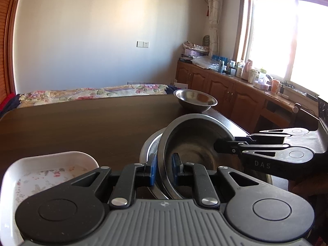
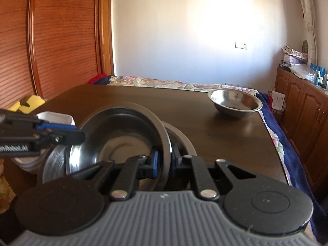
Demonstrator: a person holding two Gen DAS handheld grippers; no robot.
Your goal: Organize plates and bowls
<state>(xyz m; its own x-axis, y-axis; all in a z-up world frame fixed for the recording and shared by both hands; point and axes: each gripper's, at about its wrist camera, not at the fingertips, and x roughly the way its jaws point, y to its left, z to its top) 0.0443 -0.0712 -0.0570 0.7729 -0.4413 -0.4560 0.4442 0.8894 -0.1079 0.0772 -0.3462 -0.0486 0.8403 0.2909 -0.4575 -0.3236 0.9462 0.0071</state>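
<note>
I have my left gripper (image 1: 164, 169) clamped on the near rim of a tilted steel bowl (image 1: 190, 143), blue pads on either side of the metal. My right gripper (image 2: 164, 164) is pinched on the opposite rim of that same bowl (image 2: 123, 135). The bowl leans inside a wider metal basin (image 1: 150, 145) that sits on the dark wooden surface (image 1: 82, 127).

The left view alone shows a white floral tray (image 1: 47, 174) at about 8 o'clock from the gripper, and the window (image 1: 291, 37) with a cluttered cabinet top (image 1: 242, 75) at 2 o'clock. The right view alone shows a wooden wardrobe door (image 2: 57, 41) at 10 o'clock and something yellow (image 2: 30, 103) past the surface's left edge; there the tray (image 2: 59, 117) is only a white corner behind the left gripper's fingers (image 2: 59, 128).

Counting: two small steel bowls, one held and one standing free (image 2: 234, 103) at 1 o'clock near the far right corner, one basin, one tray. A floral bed cover (image 1: 92, 93) lies beyond the surface.
</note>
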